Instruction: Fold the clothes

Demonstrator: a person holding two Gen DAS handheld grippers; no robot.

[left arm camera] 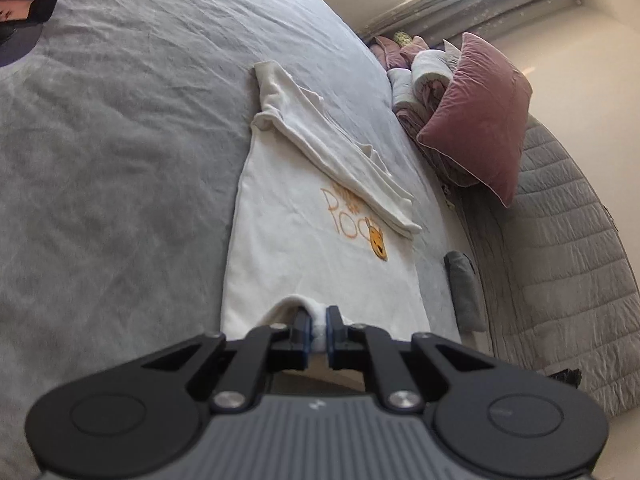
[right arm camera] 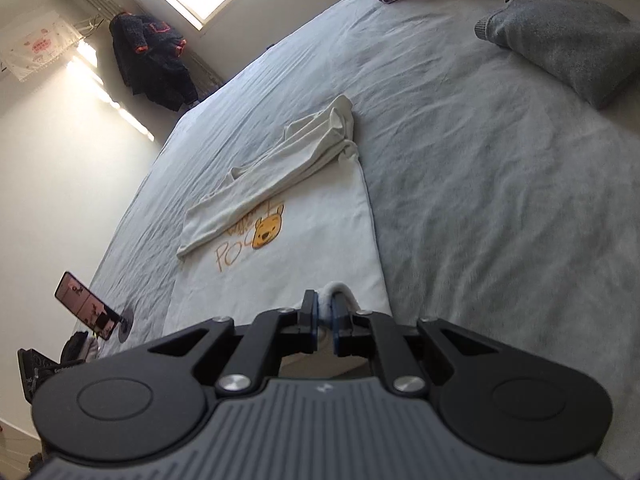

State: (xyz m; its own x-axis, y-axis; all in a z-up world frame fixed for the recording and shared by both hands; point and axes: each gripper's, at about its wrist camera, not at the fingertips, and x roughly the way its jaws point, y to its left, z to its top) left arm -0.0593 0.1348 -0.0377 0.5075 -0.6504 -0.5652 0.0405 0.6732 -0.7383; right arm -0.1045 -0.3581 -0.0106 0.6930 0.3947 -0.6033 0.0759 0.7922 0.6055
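both hand-held grippers (left arm camera: 318, 326) (right arm camera: 325, 316) pinching shirt (left arm camera: 296, 240) hem, apparently lifted

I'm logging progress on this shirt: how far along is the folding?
Done: both sleeves lie folded across the white shirt, partly covering the bear print. In hand: the left gripper and the right gripper each pinch the near hem. Left: folding that hem up over the sleeves. A grey garment already sits folded nearby.

A grey-sheeted bed (left arm camera: 120, 140) carries a cream sweatshirt (left arm camera: 304, 264), a folded grey garment (right arm camera: 568, 40), and a pink pillow (left arm camera: 476, 116) at its far edge.
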